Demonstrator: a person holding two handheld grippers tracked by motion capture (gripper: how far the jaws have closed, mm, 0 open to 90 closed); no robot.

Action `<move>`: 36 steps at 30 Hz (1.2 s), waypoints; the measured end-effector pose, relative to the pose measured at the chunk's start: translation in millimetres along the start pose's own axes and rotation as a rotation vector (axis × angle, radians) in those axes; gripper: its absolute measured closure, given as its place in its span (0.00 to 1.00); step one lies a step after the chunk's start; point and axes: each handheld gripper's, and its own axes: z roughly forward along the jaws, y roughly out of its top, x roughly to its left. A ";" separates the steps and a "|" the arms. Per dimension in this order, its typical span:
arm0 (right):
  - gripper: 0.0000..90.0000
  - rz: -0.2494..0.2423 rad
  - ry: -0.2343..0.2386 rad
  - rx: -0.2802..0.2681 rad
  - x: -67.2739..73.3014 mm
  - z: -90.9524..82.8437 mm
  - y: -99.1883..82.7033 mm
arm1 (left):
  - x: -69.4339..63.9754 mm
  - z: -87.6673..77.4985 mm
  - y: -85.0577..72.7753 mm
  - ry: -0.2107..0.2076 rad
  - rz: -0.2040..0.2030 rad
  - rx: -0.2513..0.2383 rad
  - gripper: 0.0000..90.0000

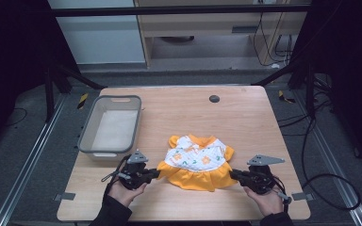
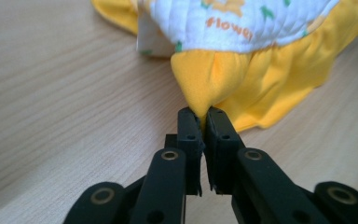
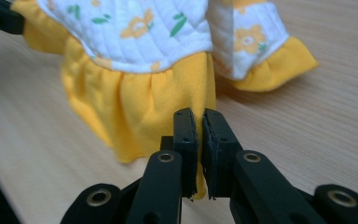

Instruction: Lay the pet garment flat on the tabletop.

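Filling the middle of the high view, the table (image 1: pixel 245 113) carries a grey basin (image 1: pixel 90 136) near its left edge and a dress (image 1: pixel 195 162) toward the near edge, right of the basin and apart from it. The dress lies flat, white flowered top away from the person, yellow skirt toward them. The left gripper (image 1: pixel 154 174) pinches the skirt's left corner, its jaws nearly closed with the yellow cloth squeezed between the pads. The right gripper (image 1: pixel 233 175) grips the skirt's right edge the same way, jaws almost together on the fabric. A small dark disc (image 1: pixel 214 98) sits near the far edge.
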 end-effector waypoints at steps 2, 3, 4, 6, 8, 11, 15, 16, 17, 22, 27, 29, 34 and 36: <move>0.92 -0.005 -0.037 0.014 -3.6 10.3 -2.1 | 1.6 9.3 -0.1 0.015 0.007 0.012 0.92; 0.91 -0.009 -0.055 0.015 -4.9 14.8 -2.6 | 1.8 11.4 0.2 0.021 0.013 0.014 0.91; 0.90 -0.012 -0.064 0.019 -5.8 16.9 -2.5 | 0.9 13.8 0.6 0.038 0.022 0.013 0.89; 0.88 -0.023 -0.088 0.018 -6.3 21.4 -2.6 | 0.3 15.2 0.7 0.048 0.040 0.020 0.87; 0.86 -0.035 -0.093 0.017 -6.2 21.8 -3.2 | -1.0 13.7 -0.2 0.070 0.054 0.007 0.80; 0.81 -0.047 -0.099 -0.024 -4.7 14.8 -3.5 | -1.2 4.1 0.6 0.095 0.061 -0.053 0.70; 0.77 -0.070 -0.107 -0.105 -4.5 3.8 0.2 | 0.0 -11.5 5.1 0.120 0.071 -0.153 0.58; 0.78 -0.069 -0.105 -0.120 -4.4 2.6 1.6 | -0.6 -13.5 6.3 0.117 0.069 -0.170 0.58; 0.79 -0.071 -0.103 -0.129 -4.3 2.7 2.8 | -1.9 -15.4 8.3 0.110 0.068 -0.185 0.58; 0.88 -0.095 -0.092 -0.142 -1.3 15.9 11.3 | -21.4 -6.8 22.1 0.071 0.107 -0.194 0.67; 0.92 -0.100 -0.093 -0.100 -0.3 38.8 15.0 | -34.7 26.9 31.1 0.099 0.165 -0.127 0.73; 0.93 -0.101 -0.096 -0.079 -1.1 48.1 14.9 | -31.6 41.3 31.8 0.120 0.167 -0.083 0.75; 0.92 -0.147 -0.100 0.022 1.4 63.3 9.9 | -17.2 59.2 25.1 0.137 0.154 -0.013 0.75; 0.93 -0.152 -0.093 0.062 2.2 67.0 6.7 | -14.1 62.8 22.2 0.141 0.157 0.016 0.75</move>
